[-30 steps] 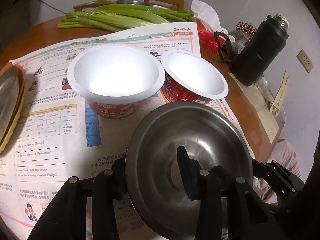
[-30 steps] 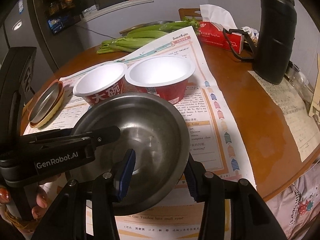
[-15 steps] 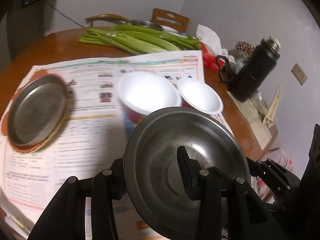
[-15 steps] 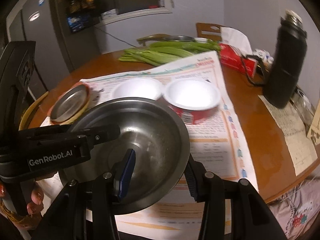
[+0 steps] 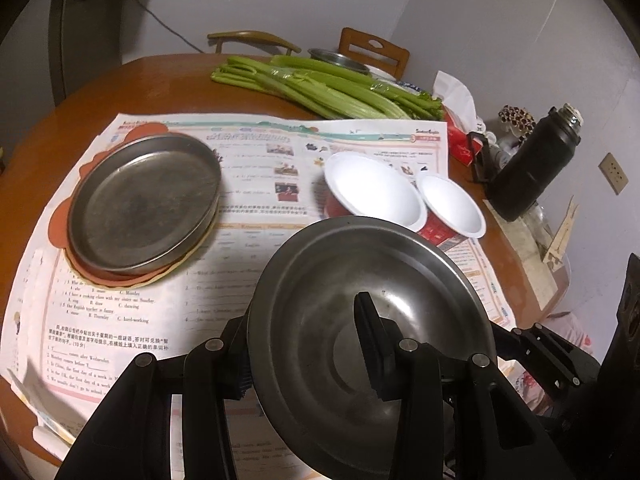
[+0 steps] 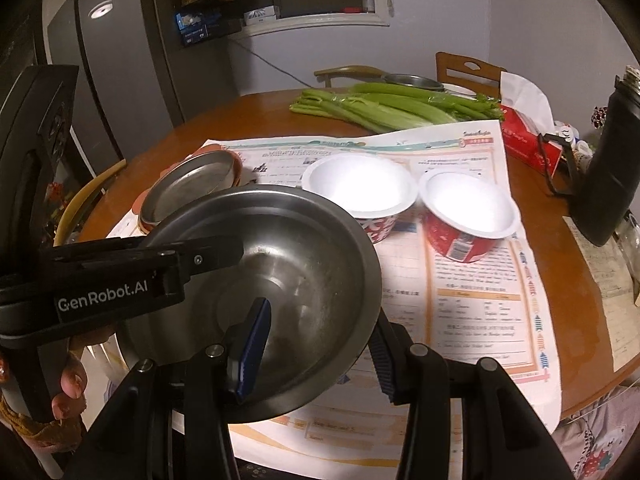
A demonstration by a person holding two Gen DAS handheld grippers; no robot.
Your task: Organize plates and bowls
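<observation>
I have both grippers tilted downward and clamped on one steel bowl (image 5: 372, 320), which hangs above the newspaper (image 5: 256, 184). My left gripper (image 5: 308, 344) pinches its rim at nine o'clock, one finger inside, one outside; my right gripper (image 6: 316, 344) pinches the opposite rim at three o'clock the same way, jaws narrowly apart on the metal. A person's fingers (image 6: 70, 380) wrap the left handle. Beyond, at twelve o'clock, two red paper bowls (image 6: 360, 188) stand side by side; at ten o'clock a steel plate (image 5: 144, 200) tops a stack of plates. Celery (image 5: 320, 84) lies farthest.
</observation>
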